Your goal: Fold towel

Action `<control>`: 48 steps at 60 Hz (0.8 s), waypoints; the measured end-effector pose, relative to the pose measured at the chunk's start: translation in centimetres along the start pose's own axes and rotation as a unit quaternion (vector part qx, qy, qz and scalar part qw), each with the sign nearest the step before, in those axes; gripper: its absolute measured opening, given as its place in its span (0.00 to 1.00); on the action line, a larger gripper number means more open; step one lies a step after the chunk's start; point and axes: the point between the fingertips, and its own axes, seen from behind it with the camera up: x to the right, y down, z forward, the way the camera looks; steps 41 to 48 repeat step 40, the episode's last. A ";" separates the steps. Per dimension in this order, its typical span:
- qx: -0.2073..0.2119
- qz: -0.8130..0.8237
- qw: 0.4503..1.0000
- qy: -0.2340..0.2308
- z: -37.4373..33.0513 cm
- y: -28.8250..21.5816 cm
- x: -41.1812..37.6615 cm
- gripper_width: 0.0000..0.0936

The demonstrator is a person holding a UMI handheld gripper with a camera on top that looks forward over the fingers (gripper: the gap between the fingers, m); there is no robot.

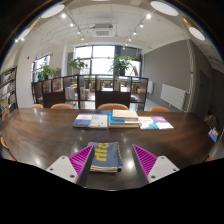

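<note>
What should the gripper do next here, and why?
Probably close the fingers on the towel. It lies on the table between the open fingers of the gripper, with a gap showing beside the right pad, so nothing is gripped yet.

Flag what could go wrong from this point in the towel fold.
1. The folded towel sits between the open gripper fingers with gaps either side; closing may catch only its top layers, so the fold could slip apart.
2. The towel lies close to the near edge of the table, so a tug toward the gripper might pull it off.
3. The books lie beyond the towel, so a forward sweep could knock them.
</note>
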 end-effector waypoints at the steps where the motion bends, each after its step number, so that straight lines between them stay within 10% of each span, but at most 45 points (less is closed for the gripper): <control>1: 0.001 0.001 1.000 0.002 -0.6 0.2 0.0 0.79; 48: -0.029 0.013 0.999 0.014 -10.4 6.4 1.0 0.79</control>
